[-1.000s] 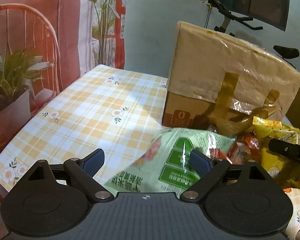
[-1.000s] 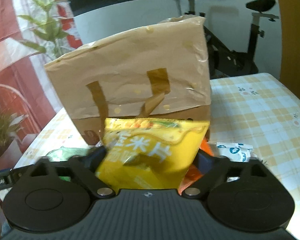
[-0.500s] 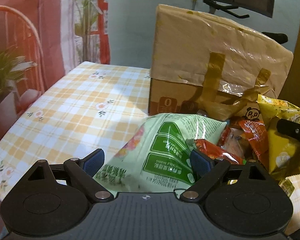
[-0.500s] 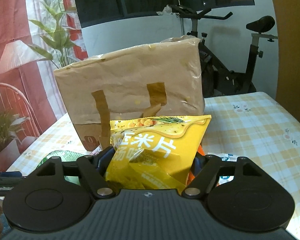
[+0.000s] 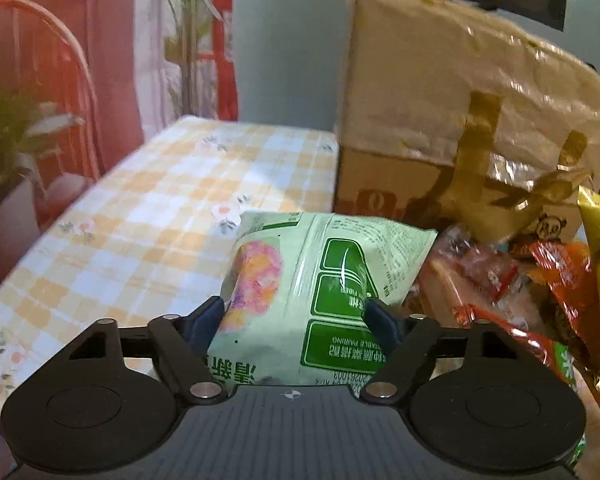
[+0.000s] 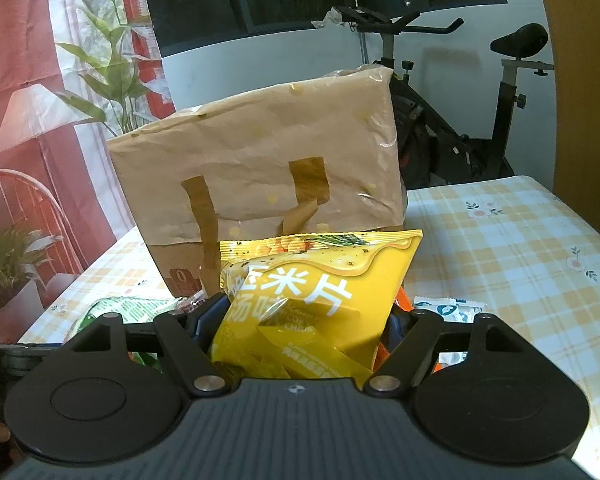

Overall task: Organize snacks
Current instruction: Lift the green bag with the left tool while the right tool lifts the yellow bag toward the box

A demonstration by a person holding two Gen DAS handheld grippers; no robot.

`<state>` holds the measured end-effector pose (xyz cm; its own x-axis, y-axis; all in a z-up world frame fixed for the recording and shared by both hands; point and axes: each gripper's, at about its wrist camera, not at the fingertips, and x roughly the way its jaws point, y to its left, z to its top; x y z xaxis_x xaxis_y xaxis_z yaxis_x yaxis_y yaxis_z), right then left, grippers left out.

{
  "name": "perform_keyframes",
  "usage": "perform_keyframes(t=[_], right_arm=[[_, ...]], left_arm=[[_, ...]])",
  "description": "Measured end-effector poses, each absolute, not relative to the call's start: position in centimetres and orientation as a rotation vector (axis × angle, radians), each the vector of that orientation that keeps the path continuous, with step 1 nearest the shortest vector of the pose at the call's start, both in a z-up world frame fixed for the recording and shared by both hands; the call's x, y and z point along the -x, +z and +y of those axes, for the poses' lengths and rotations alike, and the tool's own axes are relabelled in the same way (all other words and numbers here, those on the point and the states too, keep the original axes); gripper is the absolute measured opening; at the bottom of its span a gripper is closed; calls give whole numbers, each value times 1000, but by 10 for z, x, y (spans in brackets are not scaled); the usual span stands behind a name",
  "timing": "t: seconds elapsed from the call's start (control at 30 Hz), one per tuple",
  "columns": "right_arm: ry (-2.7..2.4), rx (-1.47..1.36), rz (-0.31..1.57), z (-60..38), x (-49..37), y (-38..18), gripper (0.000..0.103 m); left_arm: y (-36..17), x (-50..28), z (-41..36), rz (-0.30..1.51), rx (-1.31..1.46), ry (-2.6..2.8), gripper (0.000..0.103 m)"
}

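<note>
1. We have the green snack bag (image 5: 320, 280) between the fingers of the left gripper (image 5: 296, 314), which are closing on it; the pads already touch its sides. It lies on the desk (image 5: 148, 216) just in front of the paper carrier bag (image 5: 460, 120), beside the heap of red and orange packets (image 5: 500, 280).
2. The right gripper (image 6: 304, 320) is clamped on the yellow chip bag (image 6: 320, 284), which stands upright between its fingers, in front of the same carrier bag.
3. Both bags look light, puffed with air and made of slick film. We judge they will give under pressure and could slide, and the chips inside would crush under a hard squeeze.
4. We would hold across the middle of the pillow, as now, or by the flat sealed edge for a firmer hold.
5. The carrier bag stands upright near the middle of the desk. We cannot see into it, so we cannot tell what it holds.
6. A small white packet (image 6: 448, 308) lies loose on the desk to the right.
</note>
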<state>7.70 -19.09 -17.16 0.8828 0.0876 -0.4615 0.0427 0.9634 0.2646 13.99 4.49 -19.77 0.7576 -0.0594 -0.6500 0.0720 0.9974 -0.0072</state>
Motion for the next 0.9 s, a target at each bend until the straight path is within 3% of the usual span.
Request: perform_keyframes(t=[0.9], right_arm=[[-14,-261,350,-206,-60,-139,77]], left_arm=[[-106,-102,60,436,63,-28,74]])
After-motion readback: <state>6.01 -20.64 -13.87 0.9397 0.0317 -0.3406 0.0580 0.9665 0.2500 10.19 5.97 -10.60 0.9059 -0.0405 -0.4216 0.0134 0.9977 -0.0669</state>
